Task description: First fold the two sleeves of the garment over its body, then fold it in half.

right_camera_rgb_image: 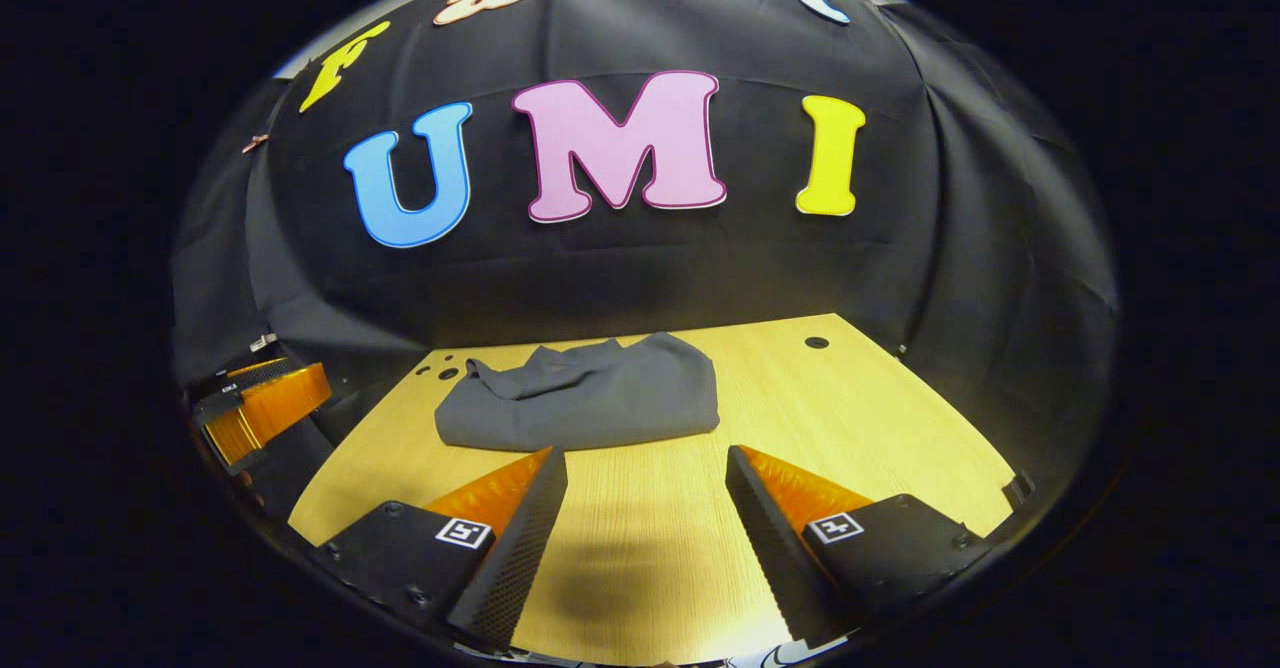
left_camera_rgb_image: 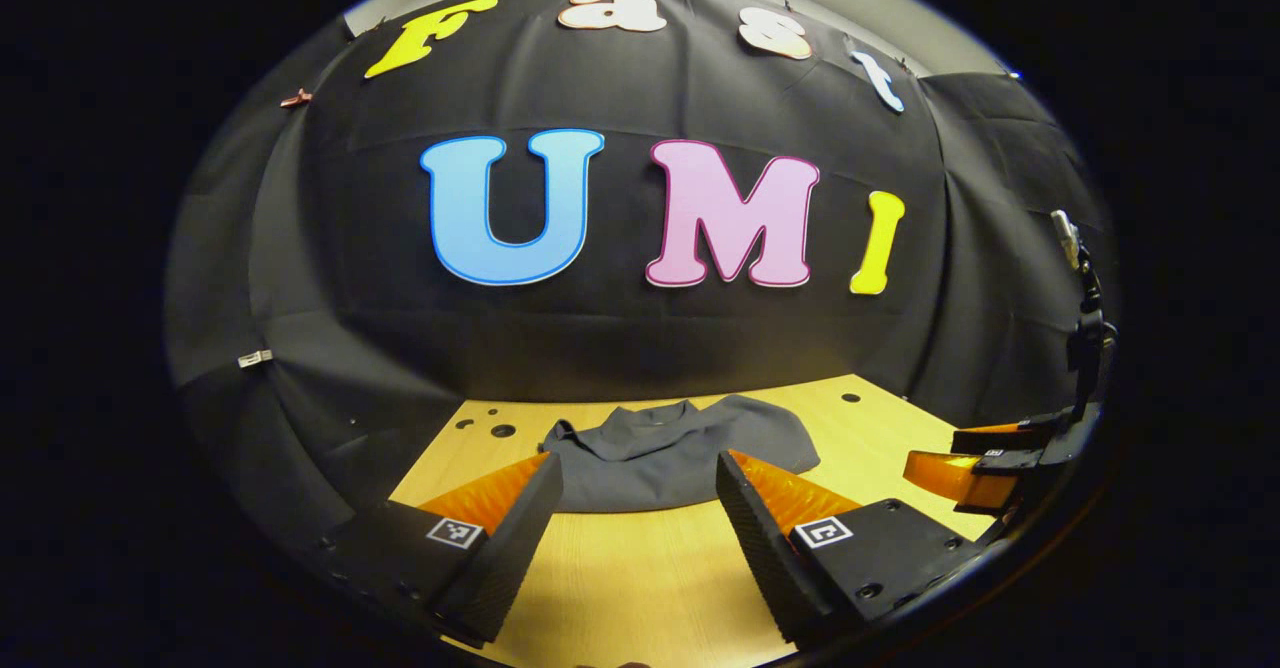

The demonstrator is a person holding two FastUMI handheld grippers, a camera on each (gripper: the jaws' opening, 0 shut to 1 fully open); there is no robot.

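Two grippers, left gripper (left_camera_rgb_image: 640, 468) and right gripper (right_camera_rgb_image: 645, 458) agape, one folded garment (right_camera_rgb_image: 585, 403), one table (right_camera_rgb_image: 850, 418)

A: How much of the garment (left_camera_rgb_image: 670, 453) is covered in the left gripper view?
B: Its near corners sit behind the left hand-held gripper's (left_camera_rgb_image: 640, 478) fingers (left_camera_rgb_image: 525, 508).
A: And the tabletop (right_camera_rgb_image: 850, 418)?
B: In the right gripper view its near edge is cut off. The other hand-held gripper (right_camera_rgb_image: 255, 403) is cropped at the left rim.

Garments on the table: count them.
1. One grey garment lies on the wooden table near the back wall, ahead of both open tongs; others may be hidden.
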